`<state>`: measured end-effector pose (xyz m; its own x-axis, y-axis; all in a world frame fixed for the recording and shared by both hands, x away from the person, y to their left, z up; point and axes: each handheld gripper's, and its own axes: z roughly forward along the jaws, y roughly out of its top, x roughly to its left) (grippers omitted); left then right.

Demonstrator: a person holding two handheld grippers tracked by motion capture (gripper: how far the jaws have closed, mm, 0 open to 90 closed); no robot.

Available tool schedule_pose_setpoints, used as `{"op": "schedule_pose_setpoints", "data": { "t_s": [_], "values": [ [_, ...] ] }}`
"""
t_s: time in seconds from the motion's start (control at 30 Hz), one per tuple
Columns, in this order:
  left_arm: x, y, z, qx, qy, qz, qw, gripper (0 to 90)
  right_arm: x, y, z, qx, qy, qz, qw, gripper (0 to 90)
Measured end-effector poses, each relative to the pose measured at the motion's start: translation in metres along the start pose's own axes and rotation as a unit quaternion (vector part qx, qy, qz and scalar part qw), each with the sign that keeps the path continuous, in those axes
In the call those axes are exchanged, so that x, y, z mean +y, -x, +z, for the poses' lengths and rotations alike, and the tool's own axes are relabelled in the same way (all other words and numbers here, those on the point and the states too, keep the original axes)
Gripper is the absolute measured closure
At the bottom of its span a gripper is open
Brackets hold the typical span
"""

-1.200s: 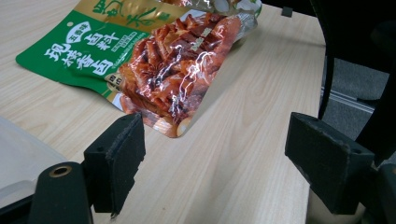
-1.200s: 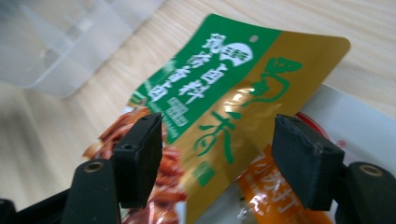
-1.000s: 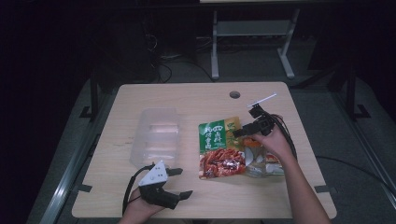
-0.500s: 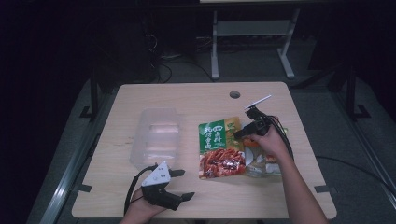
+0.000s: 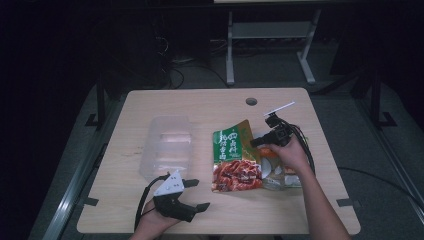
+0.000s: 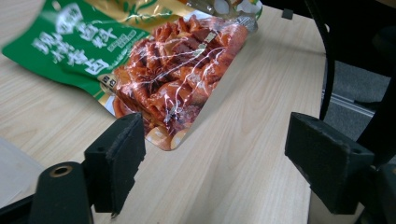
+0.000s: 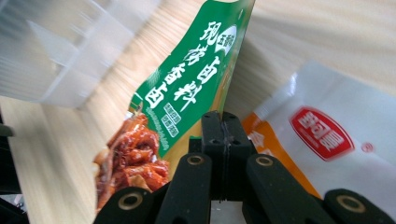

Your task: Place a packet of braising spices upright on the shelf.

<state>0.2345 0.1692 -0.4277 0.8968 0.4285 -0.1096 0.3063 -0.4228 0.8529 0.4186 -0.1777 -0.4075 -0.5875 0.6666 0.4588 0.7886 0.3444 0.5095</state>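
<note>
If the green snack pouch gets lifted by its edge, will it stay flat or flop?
The green snack pouch would probably flop: its edge pinched in the right tongs already curls off the table. Its glossy, wrinkled film looks slippery. Likely light, and heaviest toward the food-filled end.

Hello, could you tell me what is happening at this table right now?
A person is working at a wooden table with a gripper in each hand. The right gripper is shut on the edge of a green snack packet, tilting that edge up; a white packet lies beside it. The left gripper is open near the table's front edge, holding nothing. A clear plastic box sits to the left of the packets.
</note>
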Motion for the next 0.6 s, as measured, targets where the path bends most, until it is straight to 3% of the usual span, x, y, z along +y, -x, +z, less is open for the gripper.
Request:
{"op": "schedule_pose_setpoints", "data": {
  "t_s": [0.13,0.27,0.3,0.47,0.53,0.57,0.6],
  "values": [
    [0.006,0.002,0.002,-0.001,-0.009,0.006,0.9999,24.6,-0.001,-0.008,-0.007,0.006,0.021,-0.019,0.9996,90.0],
    [0.015,0.000,0.004,0.004,-0.002,0.003,1.0000,24.2,-0.004,-0.022,-0.020,0.013,0.045,-0.041,0.9980,90.0],
    [0.017,-0.001,0.006,0.006,0.003,0.000,1.0000,23.7,-0.006,-0.029,-0.027,0.013,0.059,-0.056,0.9966,90.0],
    [0.031,-0.008,0.019,0.016,0.016,-0.021,0.9995,22.0,-0.011,-0.043,-0.042,0.011,0.085,-0.078,0.9933,90.0],
    [0.036,-0.013,0.026,0.008,0.015,-0.037,0.9992,20.0,-0.015,-0.050,-0.051,0.003,0.102,-0.095,0.9902,90.0],
    [0.038,-0.015,0.029,0.003,0.016,-0.043,0.9989,20.0,-0.015,-0.050,-0.051,0.003,0.102,-0.095,0.9902,90.0],
    [0.040,-0.016,0.033,0.008,0.018,-0.042,0.9989,19.6,-0.016,-0.052,-0.054,-0.002,0.106,-0.102,0.9891,90.0]
  ]
}}
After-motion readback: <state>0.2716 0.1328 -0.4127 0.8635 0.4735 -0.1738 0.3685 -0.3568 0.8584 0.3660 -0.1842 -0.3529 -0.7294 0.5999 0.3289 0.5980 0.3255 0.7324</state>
